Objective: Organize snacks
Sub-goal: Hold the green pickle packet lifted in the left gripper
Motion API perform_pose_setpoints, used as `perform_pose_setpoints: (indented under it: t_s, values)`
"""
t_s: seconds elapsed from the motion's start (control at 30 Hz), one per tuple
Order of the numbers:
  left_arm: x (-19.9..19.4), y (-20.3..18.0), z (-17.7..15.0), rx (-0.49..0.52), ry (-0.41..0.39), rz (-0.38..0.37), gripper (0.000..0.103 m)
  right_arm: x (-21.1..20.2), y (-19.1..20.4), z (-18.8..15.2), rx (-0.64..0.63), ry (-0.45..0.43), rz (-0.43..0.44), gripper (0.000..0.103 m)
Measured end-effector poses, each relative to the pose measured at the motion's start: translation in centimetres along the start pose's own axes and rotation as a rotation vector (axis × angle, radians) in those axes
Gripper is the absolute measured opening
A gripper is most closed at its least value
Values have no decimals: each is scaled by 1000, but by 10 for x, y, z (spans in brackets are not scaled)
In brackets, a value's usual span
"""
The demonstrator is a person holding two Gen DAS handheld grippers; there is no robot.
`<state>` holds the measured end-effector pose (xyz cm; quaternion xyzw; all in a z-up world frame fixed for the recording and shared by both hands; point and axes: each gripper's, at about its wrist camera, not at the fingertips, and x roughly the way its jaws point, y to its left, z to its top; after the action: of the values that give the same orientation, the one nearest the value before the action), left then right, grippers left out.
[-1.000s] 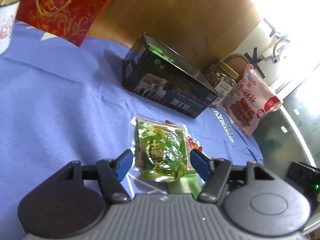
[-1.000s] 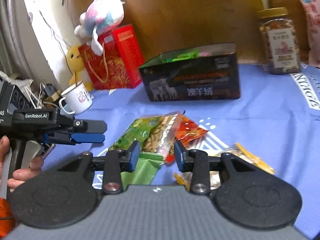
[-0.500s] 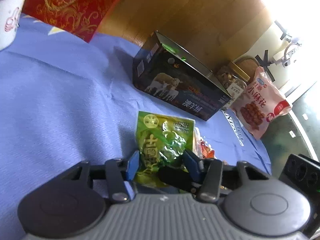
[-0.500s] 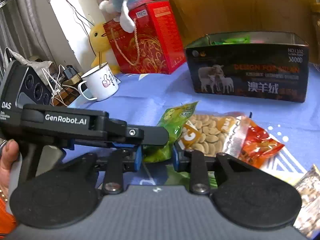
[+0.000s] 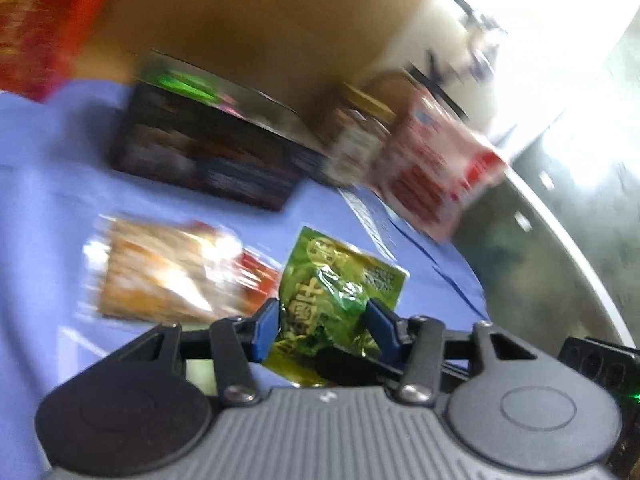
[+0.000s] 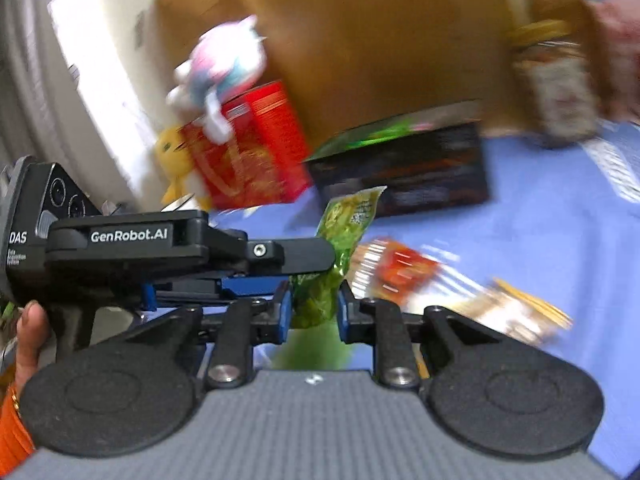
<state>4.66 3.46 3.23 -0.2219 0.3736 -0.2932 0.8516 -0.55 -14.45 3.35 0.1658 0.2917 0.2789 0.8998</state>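
The green packet [image 5: 334,300] [image 6: 340,248] now hangs lifted off the blue cloth [image 5: 40,208], where it lay a second ago. Both my left gripper [image 5: 324,326] and right gripper [image 6: 313,307] are clamped on it. The orange packet [image 5: 168,272], once underneath, lies uncovered; the box [image 5: 208,160] sits beyond.

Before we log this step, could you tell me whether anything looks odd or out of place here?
One thing: the crinkly green foil snack packet sits between both the left gripper and the right gripper at once, crumpled and lifted off the blue tablecloth. Other packets lie loose on the cloth; the frames are too blurred to judge damage.
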Motion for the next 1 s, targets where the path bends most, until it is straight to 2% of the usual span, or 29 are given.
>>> perform_pose_setpoints:
  t_s: [0.13,0.2,0.3,1.0]
  values:
    - [29,-27,-17,38,63,-28,48,-34,-18,-17,32,-17,-105,25]
    - [39,-35,-23,52,83,-18,47,-43,-31,-23,81,-20,-116,25]
    - [45,-37,-26,41,97,-21,46,-50,-47,-29,129,-6,-110,25]
    - [55,-52,-34,112,87,58,46,-52,-66,-40,156,9,-66,27]
